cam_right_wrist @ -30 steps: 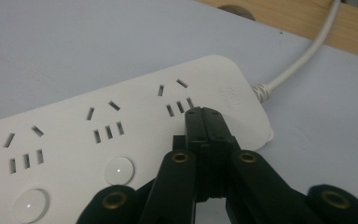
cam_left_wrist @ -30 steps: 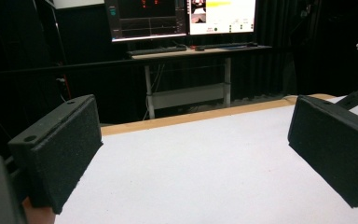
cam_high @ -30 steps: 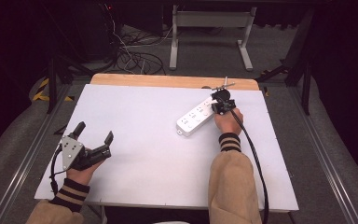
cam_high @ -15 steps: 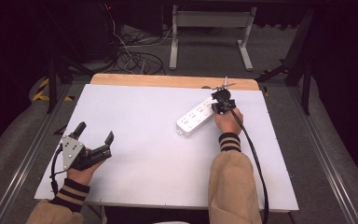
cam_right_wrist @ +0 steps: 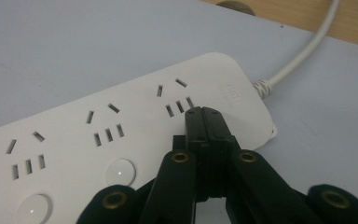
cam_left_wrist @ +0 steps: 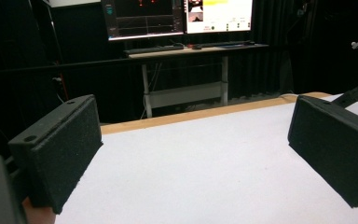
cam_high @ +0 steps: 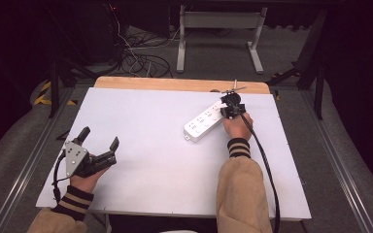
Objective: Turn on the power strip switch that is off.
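White power strip (cam_high: 205, 123) lying flat on the pale bench (cam_high: 150, 145), toward its far right quarter, set at a slant with the corded end pointing up and away toward the wooden far edge. Three socket groups across its face in the right gripper view, each with a round white button (cam_right_wrist: 120, 171) beside it; white cord (cam_right_wrist: 303, 49) leaving the near-right end and running off over the wooden strip. Right claw (cam_right_wrist: 204, 116) clenched, jaws pressed flat together with nothing between them, tips poised at the end socket group, just over or on the strip's face; contact impossible to tell. Same claw in the high view (cam_high: 231, 104) at the strip's far end, held from behind by the right hand (cam_high: 237, 127), striped cuff and tan sleeve trailing back toward the near edge, black cable (cam_high: 264, 170) curving down beside the forearm. Well apart, at the near left of the bench, left claw (cam_high: 98, 145) released, jaws spread wide and gripping nothing, grey three-cornered plate (cam_high: 75, 156) on top, gripped by the left hand (cam_high: 85, 178). In the left gripper view, two black foam-faced pads (cam_left_wrist: 56, 149) standing far apart over bare bench surface. Beyond the bench, a dark room: a desk with lit monitors (cam_left_wrist: 177, 16), tangled cables on the floor (cam_high: 141, 58), grey desk legs (cam_high: 218, 36).
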`<state>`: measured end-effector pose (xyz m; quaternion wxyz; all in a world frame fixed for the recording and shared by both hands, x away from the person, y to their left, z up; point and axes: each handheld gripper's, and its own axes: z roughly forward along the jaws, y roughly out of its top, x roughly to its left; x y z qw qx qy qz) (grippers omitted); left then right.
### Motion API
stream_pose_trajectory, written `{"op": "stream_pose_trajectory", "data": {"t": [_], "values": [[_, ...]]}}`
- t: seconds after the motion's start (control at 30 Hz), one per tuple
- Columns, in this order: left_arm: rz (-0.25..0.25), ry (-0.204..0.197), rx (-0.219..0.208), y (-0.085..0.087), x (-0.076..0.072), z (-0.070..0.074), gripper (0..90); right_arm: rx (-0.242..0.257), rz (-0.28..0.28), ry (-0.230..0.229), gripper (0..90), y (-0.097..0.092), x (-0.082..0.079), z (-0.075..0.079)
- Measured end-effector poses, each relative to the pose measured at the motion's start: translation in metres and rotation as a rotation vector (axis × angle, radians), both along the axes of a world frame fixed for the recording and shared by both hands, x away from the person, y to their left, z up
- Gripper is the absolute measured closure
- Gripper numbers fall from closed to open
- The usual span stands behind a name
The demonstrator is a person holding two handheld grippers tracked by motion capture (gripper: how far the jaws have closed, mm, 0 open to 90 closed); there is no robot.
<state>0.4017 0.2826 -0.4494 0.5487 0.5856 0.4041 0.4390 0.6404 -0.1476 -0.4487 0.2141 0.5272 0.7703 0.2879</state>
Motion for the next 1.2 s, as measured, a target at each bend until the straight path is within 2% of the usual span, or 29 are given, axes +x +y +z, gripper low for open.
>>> {"op": "stream_pose_trajectory", "data": {"t": [0.63, 1.2], "values": [[-0.001, -0.001, 0.003, -0.0005, 0.0003, -0.0001, 3.3, -0.002, -0.007, -0.021, 90.0, 0.0017, -0.0014, -0.0015], [0.001, 0.001, 0.002, 0.0005, -0.0001, -0.0002, 3.3, -0.015, 0.000, -0.020, 90.0, 0.0032, -0.0015, -0.0006]]}}
